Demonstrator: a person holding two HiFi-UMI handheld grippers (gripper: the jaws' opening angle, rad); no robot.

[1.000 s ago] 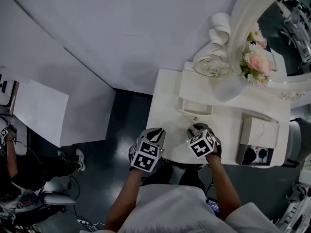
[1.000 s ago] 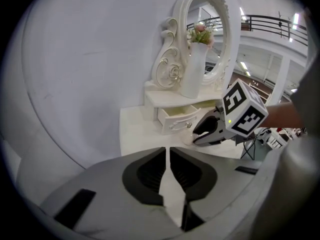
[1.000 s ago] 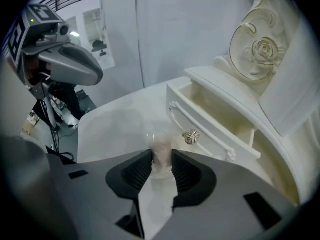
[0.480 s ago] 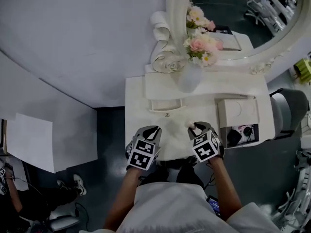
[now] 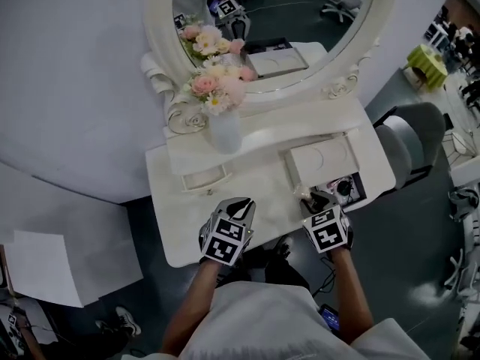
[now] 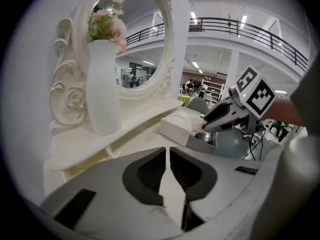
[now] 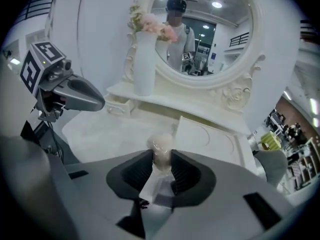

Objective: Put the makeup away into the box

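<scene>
A white box [image 5: 324, 158] stands on the right of the white vanity table [image 5: 180, 231], its dark tray [image 5: 349, 189] of small makeup items at the near side. My right gripper [image 5: 313, 197] hovers at that tray's left edge, shut on a pale round-topped makeup item [image 7: 161, 146]; its jaws have closed a little on it. The box's lid [image 7: 207, 139] lies just beyond the item. My left gripper [image 5: 238, 203] hangs over the table's front edge, jaws [image 6: 167, 151] shut with nothing between them. The left gripper view shows the right gripper's tips over the box [image 6: 182, 126].
A white vase [image 5: 225, 133] of pink flowers stands on a raised shelf before the oval mirror [image 5: 277, 21]. A small drawer [image 5: 204, 178] sits under the shelf. A grey chair [image 5: 405, 145] stands right of the table, dark floor below.
The head view has swung so the vanity now sits centred. Both grippers moved right along the table; the right one carried the pale item up to the box.
</scene>
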